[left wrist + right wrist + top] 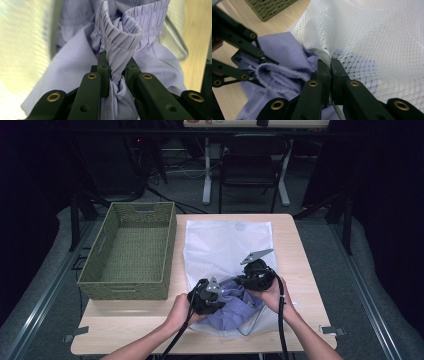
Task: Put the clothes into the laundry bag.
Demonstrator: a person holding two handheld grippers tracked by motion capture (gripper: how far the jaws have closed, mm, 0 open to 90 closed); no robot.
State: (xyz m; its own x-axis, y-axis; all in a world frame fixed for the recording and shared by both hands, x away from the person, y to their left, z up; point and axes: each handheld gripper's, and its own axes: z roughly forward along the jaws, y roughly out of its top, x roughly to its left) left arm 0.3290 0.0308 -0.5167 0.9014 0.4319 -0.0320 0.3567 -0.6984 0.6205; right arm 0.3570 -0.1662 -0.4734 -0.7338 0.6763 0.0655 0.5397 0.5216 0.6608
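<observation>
Step in hand, as I read it: moving the lavender garment (235,307) through the mouth of the white mesh laundry bag (225,245); whether in or out I cannot tell. The left tool (116,72) is clenched on the garment's gathered elastic waistband, fabric bunched tight between the jaws. The right tool (329,67) is clamped on the grey-edged rim of the bag, holding the mouth up. To do this well, I judge the right tool should keep the rim lifted and taut so the opening stays wide, while the left moves the cloth along the line of the mouth, not across it, so nothing snags on the mesh. The garment lies at the near end of the tabletop (300,270), partly under the mesh, directly between the two tools. The green woven basket (132,250) stands apart, to the left.
</observation>
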